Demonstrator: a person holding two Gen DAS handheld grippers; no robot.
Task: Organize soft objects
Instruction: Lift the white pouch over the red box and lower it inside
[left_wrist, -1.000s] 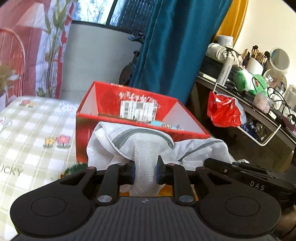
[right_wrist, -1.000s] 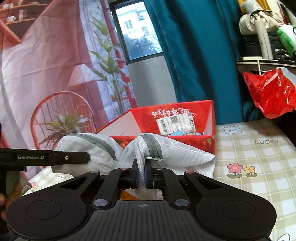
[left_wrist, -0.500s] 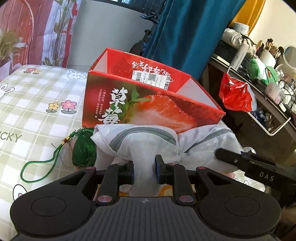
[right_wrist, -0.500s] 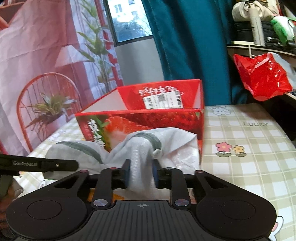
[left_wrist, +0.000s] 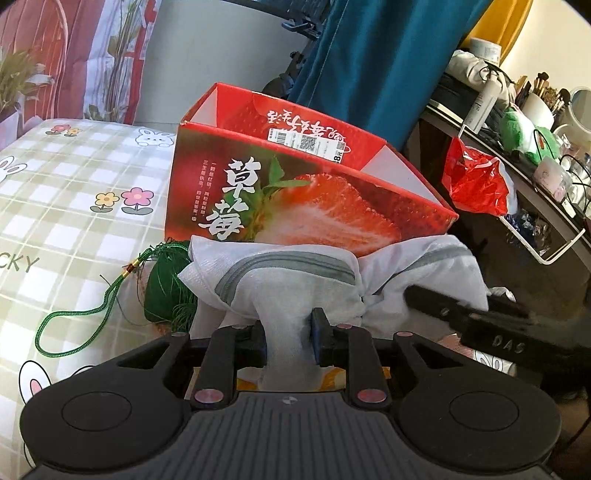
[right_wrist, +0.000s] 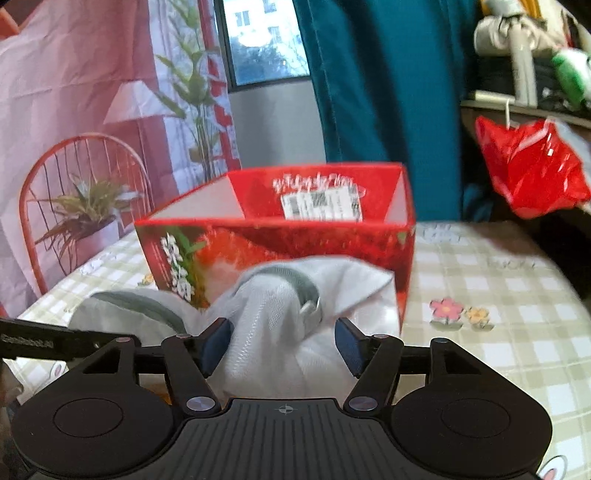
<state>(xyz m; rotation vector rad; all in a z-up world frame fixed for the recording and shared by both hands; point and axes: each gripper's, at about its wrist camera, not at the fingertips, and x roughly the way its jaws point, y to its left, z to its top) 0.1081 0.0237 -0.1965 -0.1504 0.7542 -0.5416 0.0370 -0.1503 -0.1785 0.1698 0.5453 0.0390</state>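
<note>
A white mesh bag with a grey zipper (left_wrist: 280, 280) lies bunched on the checked tablecloth in front of a red strawberry box (left_wrist: 295, 199). My left gripper (left_wrist: 288, 338) has its fingers partly apart, with a fold of the bag between the pads. In the right wrist view the same bag (right_wrist: 280, 317) sits between the wide-open fingers of my right gripper (right_wrist: 282, 341), which no longer pinch it. The red box (right_wrist: 280, 236) stands open-topped just behind the bag. A green tasselled cord (left_wrist: 162, 291) lies left of the bag.
The checked tablecloth (left_wrist: 74, 206) with flowers and rabbits covers the table. A red plastic bag (left_wrist: 472, 184) hangs from a cluttered dresser on the right. A teal curtain (right_wrist: 384, 92) and a window are behind the box. The right gripper's body (left_wrist: 480, 325) crosses the left view.
Both grippers lowered the bag from above the box down to the table in front of it. The right gripper opened wide and let go; the left fingers spread somewhat.
</note>
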